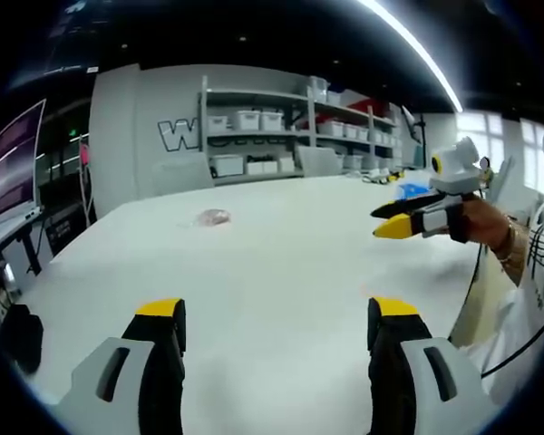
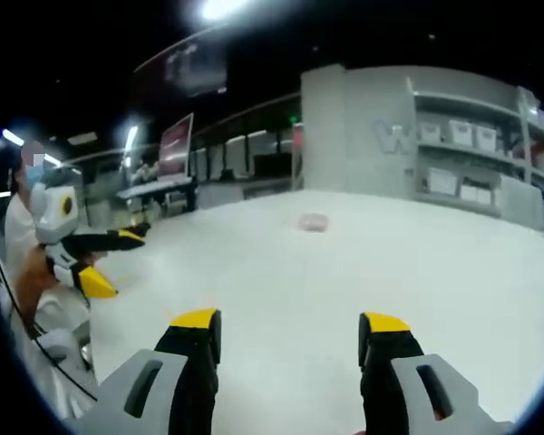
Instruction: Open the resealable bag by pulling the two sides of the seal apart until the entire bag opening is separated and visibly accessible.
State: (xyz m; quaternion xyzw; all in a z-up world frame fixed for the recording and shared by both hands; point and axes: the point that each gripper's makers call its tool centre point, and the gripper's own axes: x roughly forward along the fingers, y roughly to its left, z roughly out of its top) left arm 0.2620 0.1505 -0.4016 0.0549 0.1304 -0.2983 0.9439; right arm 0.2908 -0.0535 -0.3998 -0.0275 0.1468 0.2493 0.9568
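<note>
A small clear resealable bag [image 1: 212,217] lies flat on the white table [image 1: 281,263], far from both grippers; the right gripper view has the bag [image 2: 314,222] ahead, past the middle of the table. My left gripper [image 1: 276,313] is open, jaws wide apart with nothing between them, well short of the bag. My right gripper [image 2: 290,322] is open too and holds nothing. Each gripper appears in the other's view, held in a hand above the table edge: the right gripper [image 1: 382,222] at the right, the left gripper [image 2: 118,261] at the left.
The white table [image 2: 435,299] is wide and bare around the bag. Grey shelves [image 1: 281,136] with white bins stand behind it. A monitor [image 1: 9,163] and desks sit at the far left. A person's sleeve and cable [image 1: 526,272] are at the right edge.
</note>
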